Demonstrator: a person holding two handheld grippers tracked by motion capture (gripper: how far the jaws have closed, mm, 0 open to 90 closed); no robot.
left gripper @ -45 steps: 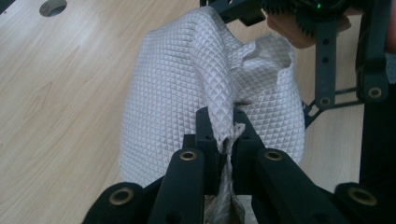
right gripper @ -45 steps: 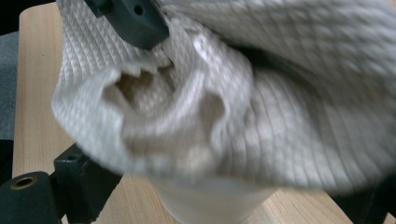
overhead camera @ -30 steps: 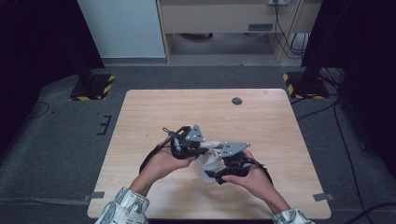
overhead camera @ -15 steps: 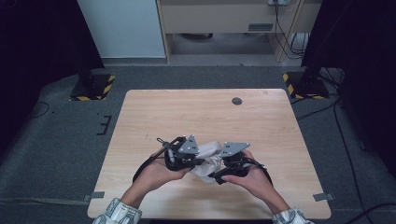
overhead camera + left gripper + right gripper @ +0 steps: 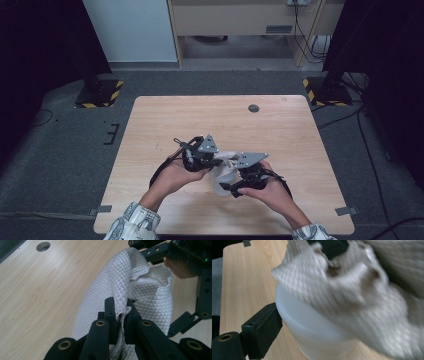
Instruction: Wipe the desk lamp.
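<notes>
On the near half of the wooden table (image 5: 165, 125), just in front of the person, a white quilted cloth (image 5: 147, 297) and a white plastic cup (image 5: 312, 327) sit between the two grippers. Both hands come in from the bottom of the high view, patterned sleeves (image 5: 132, 220) at the wrists. Draped over the cup's rim, the cloth covers its top; in the right gripper view it is blurred, so whether any of it goes inside the cup cannot be told. The left gripper (image 5: 121, 312) has its jaws closed on a bunched fold of the cloth, which rises from between them toward the other gripper. The right gripper (image 5: 232, 186) holds the cup: one black jaw presses against the cup's side in its own view, while the other jaw is hidden behind cup and cloth. Far across the table, a small round hole (image 5: 253, 108) marks the top near the far edge
</notes>
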